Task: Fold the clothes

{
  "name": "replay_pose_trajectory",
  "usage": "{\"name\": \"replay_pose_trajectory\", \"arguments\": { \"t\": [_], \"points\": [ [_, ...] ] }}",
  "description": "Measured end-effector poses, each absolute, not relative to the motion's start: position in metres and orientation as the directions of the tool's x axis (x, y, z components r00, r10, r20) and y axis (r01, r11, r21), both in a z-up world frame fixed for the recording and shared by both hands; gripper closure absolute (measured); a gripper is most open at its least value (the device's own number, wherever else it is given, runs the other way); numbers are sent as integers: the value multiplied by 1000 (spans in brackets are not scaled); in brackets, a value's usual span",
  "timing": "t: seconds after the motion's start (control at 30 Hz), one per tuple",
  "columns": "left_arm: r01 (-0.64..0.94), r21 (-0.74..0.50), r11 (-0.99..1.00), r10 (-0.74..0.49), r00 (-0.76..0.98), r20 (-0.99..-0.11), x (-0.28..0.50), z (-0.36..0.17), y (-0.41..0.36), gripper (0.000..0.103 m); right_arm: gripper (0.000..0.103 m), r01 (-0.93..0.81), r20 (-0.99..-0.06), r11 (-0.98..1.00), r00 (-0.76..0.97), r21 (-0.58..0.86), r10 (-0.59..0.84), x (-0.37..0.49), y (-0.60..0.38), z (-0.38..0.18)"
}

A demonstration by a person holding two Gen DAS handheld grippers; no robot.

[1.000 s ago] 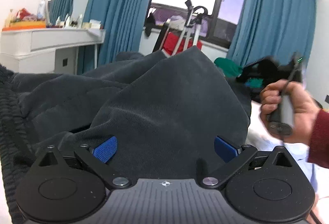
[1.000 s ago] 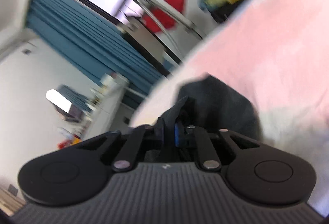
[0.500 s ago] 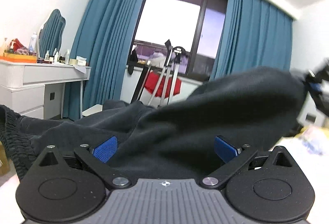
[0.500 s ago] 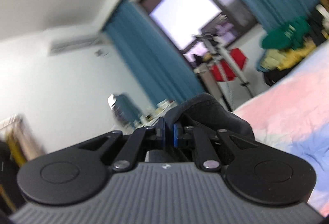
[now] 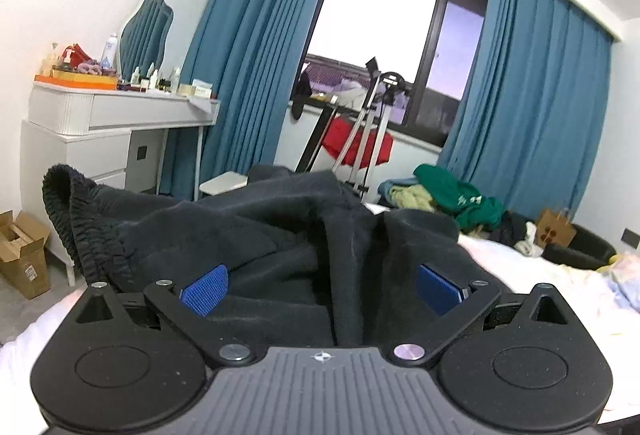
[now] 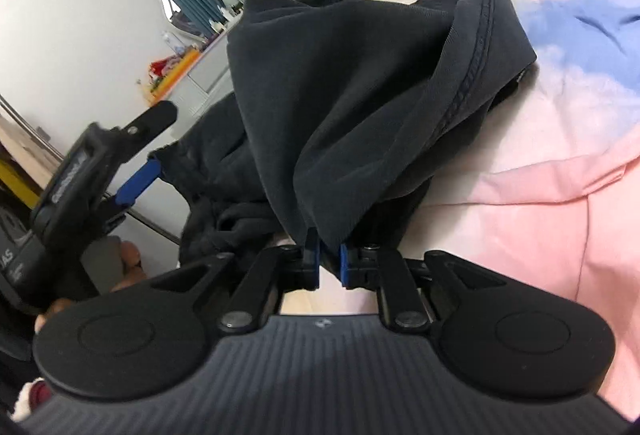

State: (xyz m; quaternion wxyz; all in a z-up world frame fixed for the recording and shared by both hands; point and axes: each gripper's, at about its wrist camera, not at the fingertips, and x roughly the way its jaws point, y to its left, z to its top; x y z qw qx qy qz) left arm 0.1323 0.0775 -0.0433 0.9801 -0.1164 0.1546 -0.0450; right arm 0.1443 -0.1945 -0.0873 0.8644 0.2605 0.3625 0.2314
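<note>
right wrist view shows right tool pinching dark garment; left tool spread wide.

The bed had a pink sheet with a pale blue patch on it, wrinkled up near one side. A dark navy garment was heaped right on it, and further back a pile of green and yellow clothes sat there too.

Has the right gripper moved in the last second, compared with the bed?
Yes. The right gripper, shut on the dark garment, swung up toward the window and now points down again, carrying the cloth over the pink bedding.
</note>
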Motion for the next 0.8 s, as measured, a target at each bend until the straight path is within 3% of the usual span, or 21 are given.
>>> {"name": "replay_pose_trajectory", "arguments": {
  "t": [0.07,0.13,0.2,0.27,0.63,0.8],
  "points": [
    [40,-234,971,-115,941,-317,135,-49,75,1,84,-223,-509,761,626,609,591,141,-195,-84],
    [34,-231,972,-112,935,-336,136,-54,72,1,71,-254,-477,753,641,607,601,136,-205,-72],
    [30,-229,973,-110,931,-348,139,-57,69,1,37,-274,-434,745,671,608,602,131,-218,-61],
    [28,-224,974,-109,928,-357,140,-58,66,1,26,-274,-395,737,701,618,593,131,-233,-52],
    [8,-233,972,-103,911,-399,166,-73,56,1,25,-70,-476,849,802,524,360,255,-286,-30],
    [6,-275,961,-127,898,-422,181,-87,59,1,27,36,-531,908,821,418,211,383,-288,-56]
  ]
}}
